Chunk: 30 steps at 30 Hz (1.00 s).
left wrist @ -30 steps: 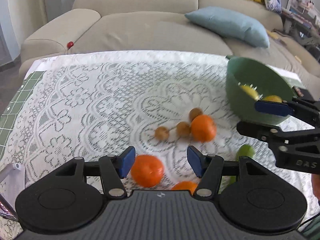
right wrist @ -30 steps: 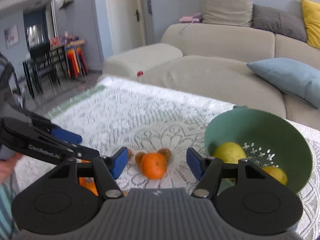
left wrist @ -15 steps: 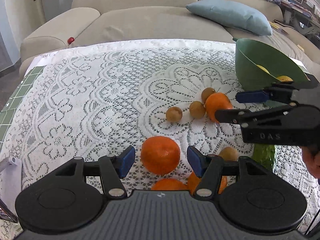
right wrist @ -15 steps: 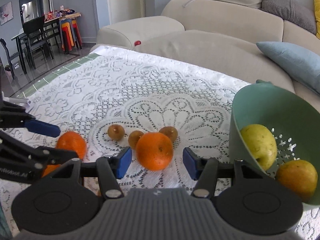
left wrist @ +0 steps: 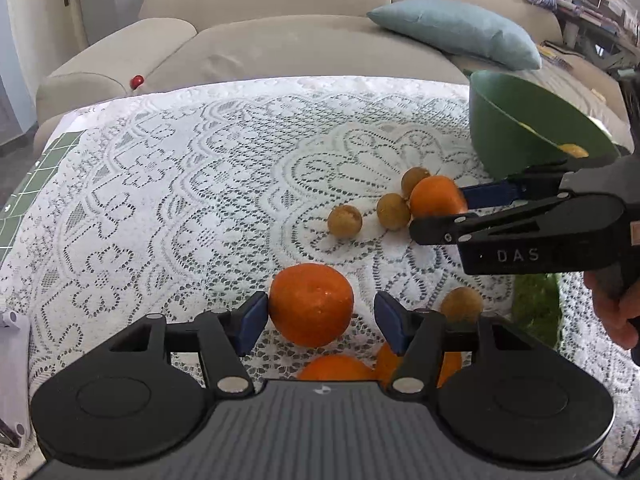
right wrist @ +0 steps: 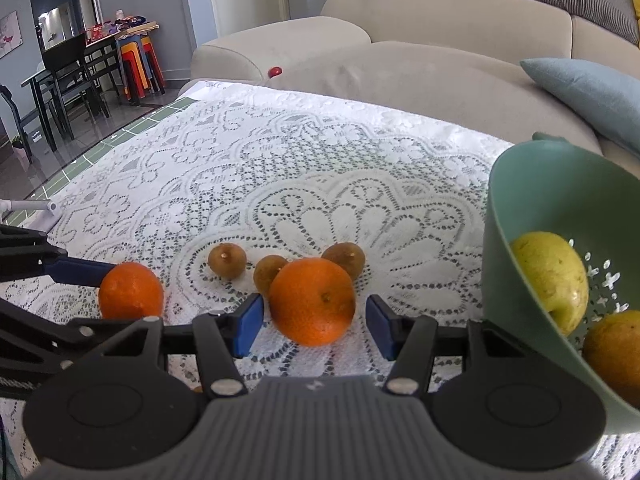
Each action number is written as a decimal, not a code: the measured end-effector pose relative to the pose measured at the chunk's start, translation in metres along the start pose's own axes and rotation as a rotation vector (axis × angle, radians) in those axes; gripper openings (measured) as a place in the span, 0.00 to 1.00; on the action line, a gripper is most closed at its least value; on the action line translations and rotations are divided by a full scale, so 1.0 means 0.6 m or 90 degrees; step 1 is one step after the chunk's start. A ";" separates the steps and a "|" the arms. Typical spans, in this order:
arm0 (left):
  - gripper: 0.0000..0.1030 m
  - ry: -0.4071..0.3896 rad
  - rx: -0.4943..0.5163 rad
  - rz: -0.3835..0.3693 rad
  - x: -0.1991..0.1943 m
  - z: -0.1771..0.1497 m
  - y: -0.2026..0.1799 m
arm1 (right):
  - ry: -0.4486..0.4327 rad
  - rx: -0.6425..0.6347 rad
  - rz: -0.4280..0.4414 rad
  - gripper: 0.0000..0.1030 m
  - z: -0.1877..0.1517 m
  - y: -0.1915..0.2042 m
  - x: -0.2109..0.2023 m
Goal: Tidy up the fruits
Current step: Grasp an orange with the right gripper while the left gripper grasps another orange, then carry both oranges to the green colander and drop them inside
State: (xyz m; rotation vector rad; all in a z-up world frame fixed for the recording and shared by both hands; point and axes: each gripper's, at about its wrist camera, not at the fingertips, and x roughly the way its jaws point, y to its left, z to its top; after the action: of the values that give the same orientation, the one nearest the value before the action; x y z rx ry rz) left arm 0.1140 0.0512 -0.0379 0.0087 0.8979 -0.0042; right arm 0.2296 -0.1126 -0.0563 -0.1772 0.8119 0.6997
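Observation:
My left gripper point(left wrist: 316, 320) is open around an orange point(left wrist: 311, 305) on the lace cloth; its left pad touches the fruit, the right pad stands apart. My right gripper point(right wrist: 314, 324) is open around a second orange point(right wrist: 313, 301), with gaps on both sides. Three small brown fruits point(right wrist: 227, 260) lie just behind that orange. A green colander point(right wrist: 540, 216) at the right holds a yellow-green apple point(right wrist: 550, 276) and a yellow-orange fruit point(right wrist: 614, 350). Two more oranges point(left wrist: 336, 368) and a brown fruit point(left wrist: 462, 300) lie under the left gripper.
A green fruit point(left wrist: 534, 308) lies beneath my right gripper point(left wrist: 440, 216) in the left wrist view. A white object point(left wrist: 12, 344) sits at the table's left edge. A beige sofa point(left wrist: 280, 40) with a blue cushion point(left wrist: 456, 32) runs behind the table.
Both grippers have moved forward and down, so each now has an orange between its open fingers. The fruits and colander have not moved.

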 end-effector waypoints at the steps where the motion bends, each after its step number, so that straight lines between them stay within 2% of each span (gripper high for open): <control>1: 0.68 -0.002 -0.001 0.002 0.000 -0.001 0.000 | 0.000 0.001 0.000 0.51 0.000 0.000 0.001; 2: 0.66 -0.004 -0.003 0.002 0.000 -0.001 0.002 | 0.002 0.001 0.001 0.48 0.000 -0.001 0.001; 8: 0.59 0.002 -0.017 0.014 0.007 -0.001 0.010 | 0.006 0.007 0.007 0.46 -0.003 -0.003 0.008; 11: 0.51 -0.004 -0.017 0.017 0.007 -0.002 0.012 | 0.007 0.003 0.008 0.43 -0.003 -0.002 0.006; 22: 0.48 -0.015 -0.024 0.022 0.004 -0.001 0.012 | 0.008 -0.013 0.008 0.42 -0.004 0.002 -0.003; 30: 0.48 -0.041 -0.055 0.021 -0.014 0.008 0.021 | -0.012 -0.058 -0.007 0.42 0.004 0.017 -0.041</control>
State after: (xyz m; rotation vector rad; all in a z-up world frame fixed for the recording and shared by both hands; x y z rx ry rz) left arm 0.1127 0.0638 -0.0282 -0.0568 0.8328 0.0653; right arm 0.2124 -0.1163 -0.0357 -0.2574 0.7615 0.7279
